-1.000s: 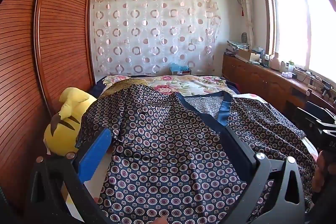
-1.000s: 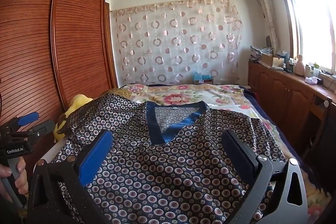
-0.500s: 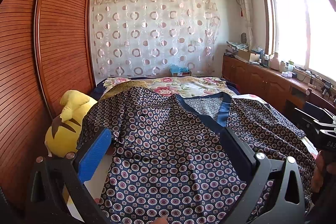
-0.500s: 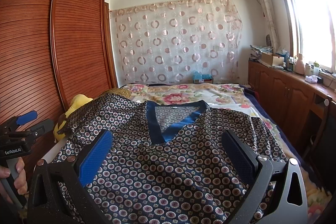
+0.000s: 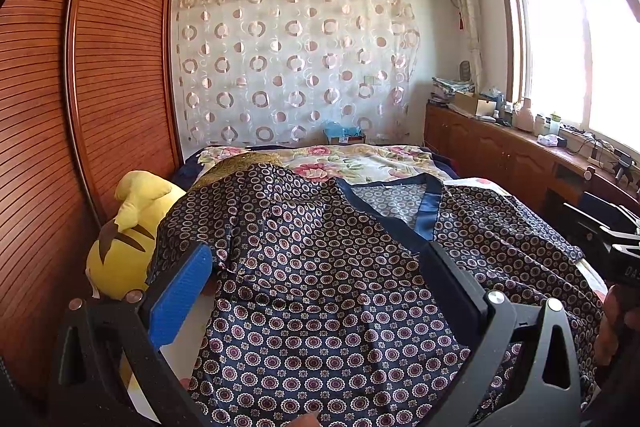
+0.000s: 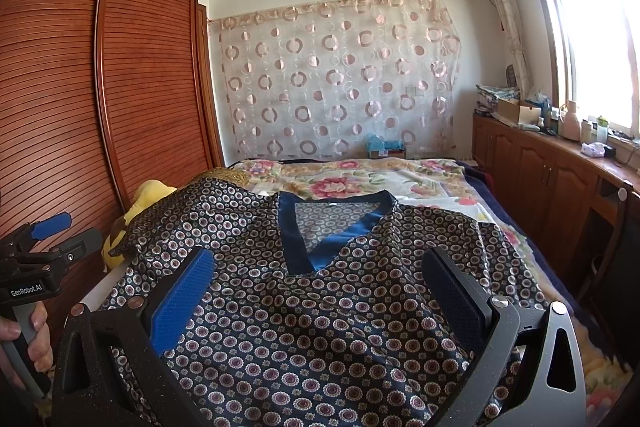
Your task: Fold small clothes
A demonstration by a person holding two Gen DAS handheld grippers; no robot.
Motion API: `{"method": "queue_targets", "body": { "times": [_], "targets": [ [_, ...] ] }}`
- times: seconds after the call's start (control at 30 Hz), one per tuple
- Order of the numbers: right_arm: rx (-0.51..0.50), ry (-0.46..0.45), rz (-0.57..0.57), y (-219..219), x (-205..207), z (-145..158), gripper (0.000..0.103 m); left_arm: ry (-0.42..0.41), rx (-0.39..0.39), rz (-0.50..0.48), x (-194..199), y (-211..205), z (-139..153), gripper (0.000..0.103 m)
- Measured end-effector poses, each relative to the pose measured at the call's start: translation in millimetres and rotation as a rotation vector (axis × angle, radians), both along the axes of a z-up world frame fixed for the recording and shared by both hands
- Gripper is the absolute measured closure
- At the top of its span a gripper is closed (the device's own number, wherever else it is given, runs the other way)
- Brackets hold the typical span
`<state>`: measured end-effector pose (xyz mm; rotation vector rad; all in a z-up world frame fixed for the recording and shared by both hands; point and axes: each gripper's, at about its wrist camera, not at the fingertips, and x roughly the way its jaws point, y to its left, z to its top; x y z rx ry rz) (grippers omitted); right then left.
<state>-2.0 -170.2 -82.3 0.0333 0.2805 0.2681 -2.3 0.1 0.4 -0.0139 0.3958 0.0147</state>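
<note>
A dark navy top with a small round flower print and a blue V-neck band lies spread face up on the bed, seen as the top (image 5: 320,287) in the left wrist view and the top (image 6: 320,307) in the right wrist view. My left gripper (image 5: 316,271) hovers open above its left half, nothing between the fingers. My right gripper (image 6: 316,275) hangs open over the middle, just below the V-neck (image 6: 320,247). The left gripper (image 6: 44,239) also shows at the right view's left edge, held by a hand.
A yellow plush toy (image 5: 128,239) lies between the bed's left edge and the wooden slatted wardrobe (image 5: 80,107). A floral bedspread (image 6: 360,183) covers the far bed. Wooden cabinets (image 6: 540,179) with clutter run under the window on the right.
Both views have shifted very slightly; the grippers stay open and the top lies as before.
</note>
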Motion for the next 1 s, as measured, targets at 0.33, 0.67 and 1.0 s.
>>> {"method": "queue_targets", "body": {
  "times": [0.33,0.67,1.0],
  "targets": [
    [-0.001,0.001,0.000,-0.1,-0.1,-0.7,0.000,0.000,0.002,0.001,0.3,-0.9,-0.3,0.000],
    [-0.002,0.001,0.000,0.5,0.0,-0.4,0.000,-0.002,0.005,0.002,-3.7,2.9,7.5,0.000],
    [-0.002,0.001,0.001,0.1,-0.2,-0.5,0.000,-0.002,0.005,0.001,-4.1,3.1,8.5,0.000]
  ]
}}
